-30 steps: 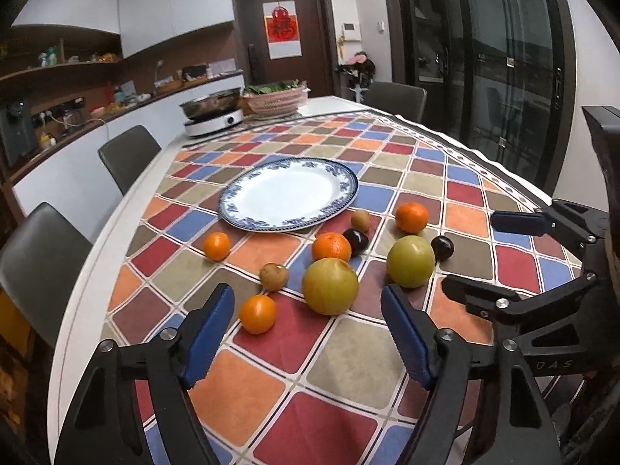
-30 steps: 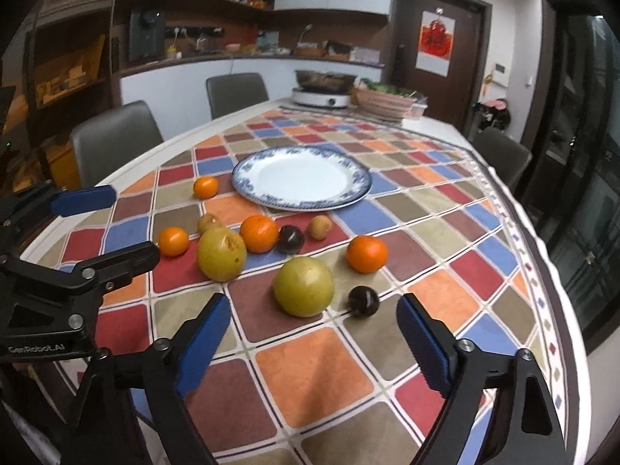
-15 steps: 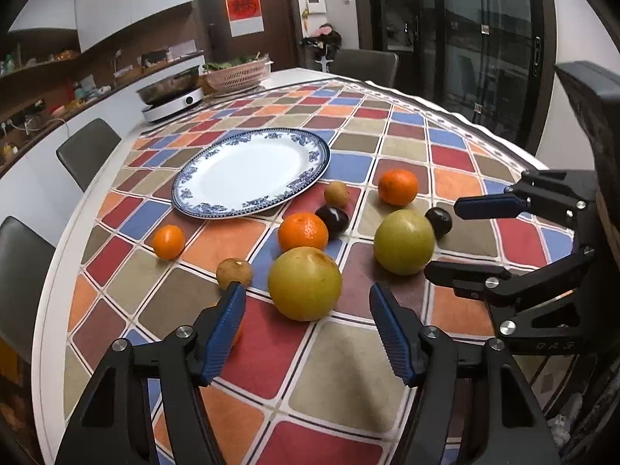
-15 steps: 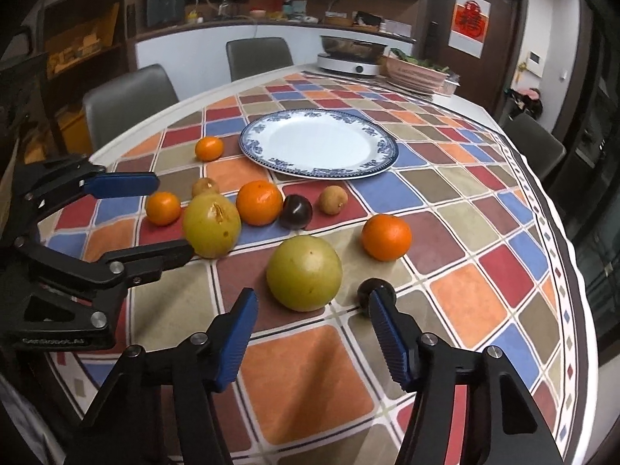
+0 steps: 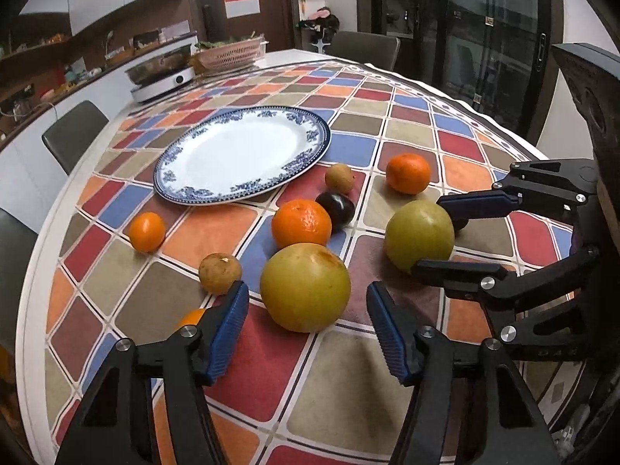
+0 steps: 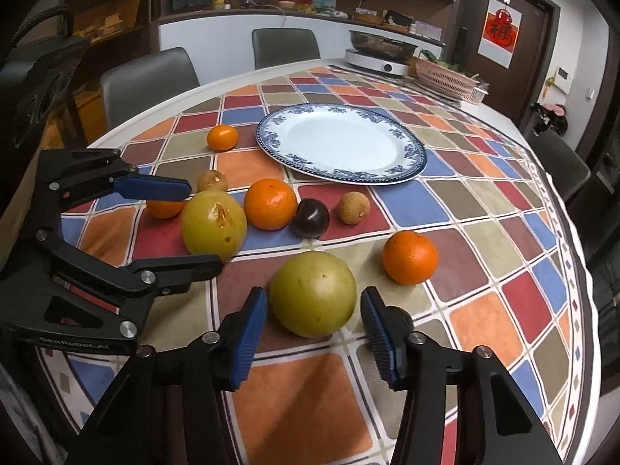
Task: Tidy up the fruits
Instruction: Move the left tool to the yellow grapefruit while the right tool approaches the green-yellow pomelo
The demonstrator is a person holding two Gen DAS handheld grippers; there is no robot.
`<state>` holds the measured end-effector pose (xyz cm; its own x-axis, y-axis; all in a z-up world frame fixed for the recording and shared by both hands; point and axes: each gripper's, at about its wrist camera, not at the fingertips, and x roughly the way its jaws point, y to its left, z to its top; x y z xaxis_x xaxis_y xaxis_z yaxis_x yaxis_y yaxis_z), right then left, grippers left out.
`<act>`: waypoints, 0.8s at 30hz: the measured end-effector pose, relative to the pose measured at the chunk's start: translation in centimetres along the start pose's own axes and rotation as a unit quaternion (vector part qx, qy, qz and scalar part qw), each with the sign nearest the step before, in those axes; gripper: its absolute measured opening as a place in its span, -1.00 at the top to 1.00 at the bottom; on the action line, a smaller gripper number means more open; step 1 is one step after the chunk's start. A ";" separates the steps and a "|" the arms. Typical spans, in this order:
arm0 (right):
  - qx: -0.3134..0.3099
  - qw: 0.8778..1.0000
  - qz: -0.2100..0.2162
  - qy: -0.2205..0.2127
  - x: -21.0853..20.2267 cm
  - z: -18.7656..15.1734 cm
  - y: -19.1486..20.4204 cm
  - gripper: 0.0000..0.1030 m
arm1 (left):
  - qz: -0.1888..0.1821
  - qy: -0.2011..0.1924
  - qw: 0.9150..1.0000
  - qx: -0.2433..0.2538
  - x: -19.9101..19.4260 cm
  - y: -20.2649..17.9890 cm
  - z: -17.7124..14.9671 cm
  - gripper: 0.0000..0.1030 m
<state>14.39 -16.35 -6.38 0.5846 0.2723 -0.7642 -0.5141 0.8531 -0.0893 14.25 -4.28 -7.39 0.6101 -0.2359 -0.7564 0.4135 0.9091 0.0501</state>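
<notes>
Blue-padded black left gripper (image 5: 308, 331) nearest, fingers spread wide, holding nothing, either side of the scarred yellow-green round fruit (image 5: 305, 287) without touching. Likewise the blue-padded black right gripper (image 6: 314, 333), fingers wide apart and holding nothing, flanking the smoother yellow-green round fruit (image 6: 313, 293) on the checked multicoloured tablecloth (image 6: 306, 407). Both fruits on the near side of the blue-rimmed white plate (image 5: 242, 155), well apart from it. Small dark plum (image 6: 399, 316) just behind the right gripper's right finger. Between big fruits and plate: large orange mandarin (image 5: 301, 223) touching a dark purple plum (image 5: 336, 208), then a brown longan (image 5: 340, 178) just short of the plate's rim. Second mandarin (image 5: 408, 173) right of the plate, small orange (image 5: 147, 231) near-left of it, tan longan (image 5: 219, 274) nearer still. Nothing on the plate. Beyond the plate, a white induction cooker with a steel pan (image 5: 162, 73) and a pink woven basket (image 5: 231, 53).
</notes>
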 end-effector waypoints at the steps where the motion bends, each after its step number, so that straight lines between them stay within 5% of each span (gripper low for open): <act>1: 0.003 1.000 0.004 0.003 0.2 0.1 -0.1 0.02 | -0.002 0.002 1.000 -0.004 0.2 0.1 0.0 -0.16; 10: 0.000 1.000 0.008 0.008 0.6 0.2 -0.2 0.02 | -0.005 0.009 1.000 -0.024 0.9 0.5 0.2 0.04; 24: 0.021 1.000 0.021 0.011 1.5 0.4 -0.6 0.01 | -0.014 0.018 0.998 -0.053 0.5 0.9 0.0 0.04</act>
<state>15.79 -16.25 -7.18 0.5487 0.2977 -0.7812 -0.5104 0.8594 -0.0311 14.91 -3.61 -7.69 0.5735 -0.2517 -0.7796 0.3554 0.9339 -0.0400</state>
